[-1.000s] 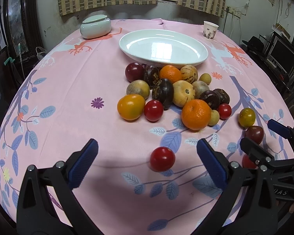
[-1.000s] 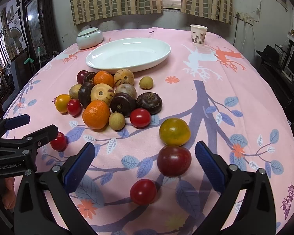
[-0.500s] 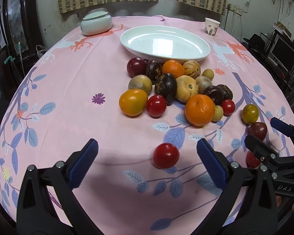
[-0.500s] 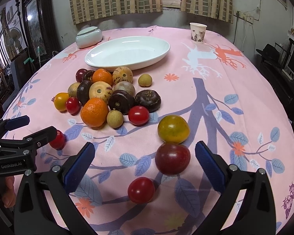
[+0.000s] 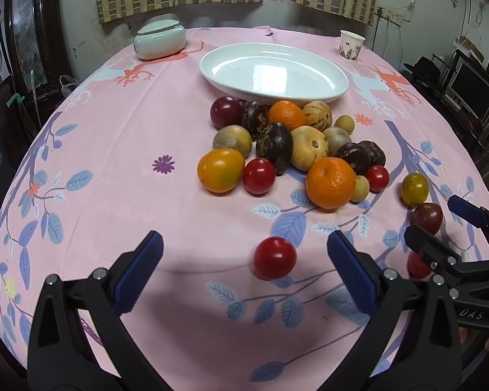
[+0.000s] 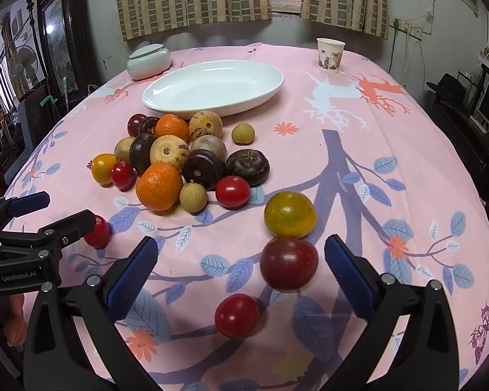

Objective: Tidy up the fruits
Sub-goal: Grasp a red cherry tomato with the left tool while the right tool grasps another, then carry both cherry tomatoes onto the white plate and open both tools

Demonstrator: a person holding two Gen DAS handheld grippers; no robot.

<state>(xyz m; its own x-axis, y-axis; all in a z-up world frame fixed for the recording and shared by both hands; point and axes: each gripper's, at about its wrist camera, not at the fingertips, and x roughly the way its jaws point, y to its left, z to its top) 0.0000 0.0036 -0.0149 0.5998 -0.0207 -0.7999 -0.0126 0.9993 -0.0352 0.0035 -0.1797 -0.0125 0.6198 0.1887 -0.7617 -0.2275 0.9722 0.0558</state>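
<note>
Both hand-held grippers, left (image 5: 244, 264) and right (image 6: 241, 273), gape empty; each red tomato (image 5: 274, 258) looks smooth, soft, roll-prone, best pinched gently across its middle.

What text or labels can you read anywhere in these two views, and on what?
"GenRobot.AI": white lettering on the black body of the left gripper, seen from the right wrist camera.
"DAS": the only letters visible of a cut-off marking on the right gripper, seen from the left wrist camera.
Paper cup: a printed pattern, no readable words.
Nothing else carries legible text.
</note>
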